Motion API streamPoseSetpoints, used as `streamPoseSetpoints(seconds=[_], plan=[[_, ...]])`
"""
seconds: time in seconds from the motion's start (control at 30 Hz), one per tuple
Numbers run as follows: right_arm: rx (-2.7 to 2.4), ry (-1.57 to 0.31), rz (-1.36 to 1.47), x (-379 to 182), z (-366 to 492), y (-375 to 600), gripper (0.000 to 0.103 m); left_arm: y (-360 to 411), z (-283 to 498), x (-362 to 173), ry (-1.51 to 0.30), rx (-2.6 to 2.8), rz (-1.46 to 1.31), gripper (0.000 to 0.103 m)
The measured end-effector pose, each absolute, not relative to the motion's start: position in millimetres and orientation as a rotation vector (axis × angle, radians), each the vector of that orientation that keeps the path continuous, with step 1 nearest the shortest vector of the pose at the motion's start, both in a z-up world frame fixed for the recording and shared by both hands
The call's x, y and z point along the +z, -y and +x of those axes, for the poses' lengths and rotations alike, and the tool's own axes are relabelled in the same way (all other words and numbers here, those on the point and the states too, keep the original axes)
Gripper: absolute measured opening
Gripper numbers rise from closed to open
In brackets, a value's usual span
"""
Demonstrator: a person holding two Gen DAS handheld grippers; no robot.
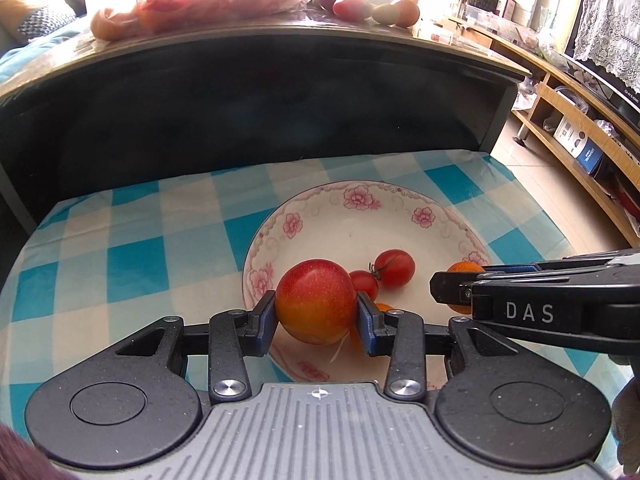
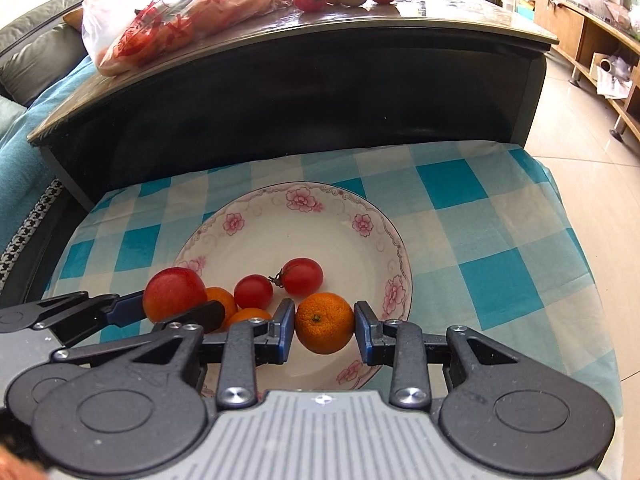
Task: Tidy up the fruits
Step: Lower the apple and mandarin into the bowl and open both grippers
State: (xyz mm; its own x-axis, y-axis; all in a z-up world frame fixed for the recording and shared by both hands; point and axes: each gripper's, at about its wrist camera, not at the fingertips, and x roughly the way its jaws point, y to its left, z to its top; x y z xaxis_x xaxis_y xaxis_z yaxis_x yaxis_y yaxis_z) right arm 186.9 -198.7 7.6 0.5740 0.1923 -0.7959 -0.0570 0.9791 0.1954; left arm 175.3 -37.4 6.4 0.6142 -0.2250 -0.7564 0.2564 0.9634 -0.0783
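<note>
1. Left gripper (image 1: pixel 316 312) clamped across red-yellow plum (image 1: pixel 316 300), low centre of frame, over plate (image 1: pixel 360 200).
2. Right gripper (image 2: pixel 325 326) pinching mandarin (image 2: pixel 325 322) at its widest girth, lower centre.
3. Probably light, soft-skinned, round, roll-prone: gentle squeeze only.

We see a glossy ceramic plate (image 2: pixel 376 216) on a matt checked cloth (image 2: pixel 480 240); our grippers (image 1: pixel 316 312) look of rough black plastic
</note>
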Motion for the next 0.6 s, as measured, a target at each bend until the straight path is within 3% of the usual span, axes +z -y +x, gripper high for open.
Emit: streamPoseSetpoints(seconds=[0.6], plan=[[0.112, -0.97, 0.272, -3, 202, 220, 0.038, 44, 192, 1, -0.878, -0.319, 0.028, 0.048]])
